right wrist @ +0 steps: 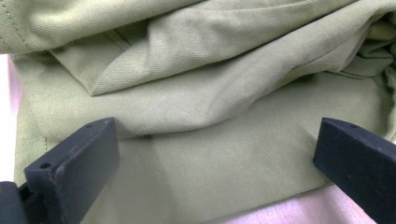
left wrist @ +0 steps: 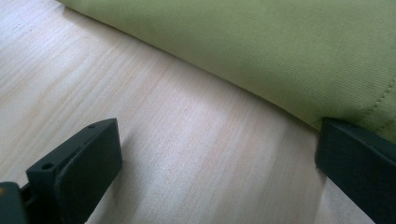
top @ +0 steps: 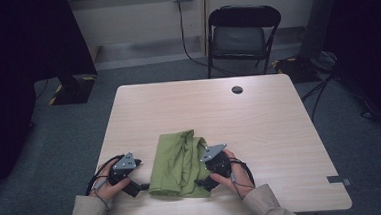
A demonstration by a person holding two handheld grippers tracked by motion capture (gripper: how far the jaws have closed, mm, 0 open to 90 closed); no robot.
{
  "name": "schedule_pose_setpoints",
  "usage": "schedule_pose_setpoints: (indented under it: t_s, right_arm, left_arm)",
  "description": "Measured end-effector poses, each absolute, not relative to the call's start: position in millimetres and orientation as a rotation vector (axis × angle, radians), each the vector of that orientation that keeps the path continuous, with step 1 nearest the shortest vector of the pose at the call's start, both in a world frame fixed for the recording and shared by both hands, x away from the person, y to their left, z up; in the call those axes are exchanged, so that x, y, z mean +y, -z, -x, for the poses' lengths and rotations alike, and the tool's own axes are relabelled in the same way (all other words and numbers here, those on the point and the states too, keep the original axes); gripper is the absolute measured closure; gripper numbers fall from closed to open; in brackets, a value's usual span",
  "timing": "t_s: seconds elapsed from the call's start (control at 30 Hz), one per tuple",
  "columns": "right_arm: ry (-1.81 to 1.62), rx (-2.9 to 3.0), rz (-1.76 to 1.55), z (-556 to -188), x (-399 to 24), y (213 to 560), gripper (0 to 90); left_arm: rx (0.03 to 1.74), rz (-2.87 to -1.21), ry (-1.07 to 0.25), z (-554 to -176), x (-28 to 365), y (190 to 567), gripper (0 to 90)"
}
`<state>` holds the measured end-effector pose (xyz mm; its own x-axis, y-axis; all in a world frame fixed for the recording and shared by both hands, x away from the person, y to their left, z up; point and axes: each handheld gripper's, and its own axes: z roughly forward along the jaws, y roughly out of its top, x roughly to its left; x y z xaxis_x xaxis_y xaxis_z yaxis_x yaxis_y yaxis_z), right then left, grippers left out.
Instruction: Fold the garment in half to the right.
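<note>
High view: green cloth (top: pixel 178 164) lies between both grippers' spread fingers (left wrist: pixel 79 172), touching the right gripper (top: pixel 205 179).

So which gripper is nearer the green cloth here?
Right. The right gripper sits over the green cloth at its right edge, jaws open with fabric between them. The left gripper stands on bare table beside the cloth's left edge, open.

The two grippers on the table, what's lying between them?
A folded green cloth lies between the left gripper and the right gripper, resting on the wooden table. The high view shows this best.
</note>
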<state>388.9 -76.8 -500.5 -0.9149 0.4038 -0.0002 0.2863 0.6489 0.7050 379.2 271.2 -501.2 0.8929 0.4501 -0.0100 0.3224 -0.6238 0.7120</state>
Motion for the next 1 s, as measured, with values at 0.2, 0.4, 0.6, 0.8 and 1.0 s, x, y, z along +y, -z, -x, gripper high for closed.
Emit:
schedule_pose_setpoints:
  t_s: [0.2, 0.4, 0.6, 0.8, 1.0]
  right_arm:
    - [-1.095, 2.711, -0.602, -390.9, -76.4, 498.2, 0.0]
    - [-1.148, 2.668, -0.634, -390.1, -77.1, 485.1, 2.4]
    - [-1.169, 2.634, -0.577, -386.8, -66.2, 467.7, 8.2]
    - [-1.246, 2.581, -0.557, -391.1, -50.5, 450.5, 14.9]
    - [-1.292, 2.576, -0.540, -396.8, -34.5, 439.7, 27.7]
  left_arm:
    - [0.564, -2.291, -0.222, -372.6, 262.8, 501.3, 0.0]
    - [0.545, -2.295, -0.213, -368.9, 254.6, 501.2, 0.0]
    - [0.544, -2.294, -0.212, -369.1, 254.5, 501.2, 0.0]
    - [0.541, -2.294, -0.211, -369.2, 254.6, 501.2, 0.0]
    - [0.541, -2.294, -0.212, -369.2, 254.7, 501.2, 0.0]
